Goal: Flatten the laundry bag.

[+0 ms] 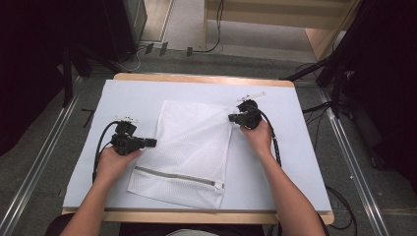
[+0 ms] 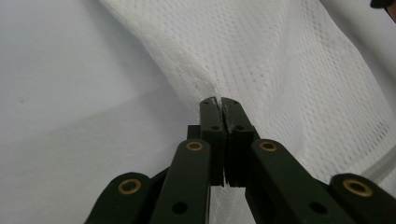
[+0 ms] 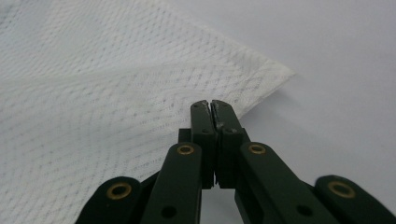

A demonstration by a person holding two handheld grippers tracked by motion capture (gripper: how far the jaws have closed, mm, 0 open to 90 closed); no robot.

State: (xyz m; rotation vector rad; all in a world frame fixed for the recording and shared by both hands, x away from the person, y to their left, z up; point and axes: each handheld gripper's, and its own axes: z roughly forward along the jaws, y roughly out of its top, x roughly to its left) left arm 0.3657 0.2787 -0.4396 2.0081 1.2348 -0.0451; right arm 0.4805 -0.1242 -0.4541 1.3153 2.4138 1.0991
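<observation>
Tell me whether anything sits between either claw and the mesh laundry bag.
Nothing visible does. The left claw pinches the mesh laundry bag's left edge, and the right claw pinches its edge near a far corner.

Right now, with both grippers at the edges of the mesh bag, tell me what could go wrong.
The left gripper pinches only a thin fold at the edge of the mesh bag, so the fabric may slip out when pulled. The right gripper sits shut at the bag's side edge just below a corner; whether it really holds mesh is unclear, so a lift could come up uneven. The zipper end lies loose near the table's front edge and could drag.
</observation>
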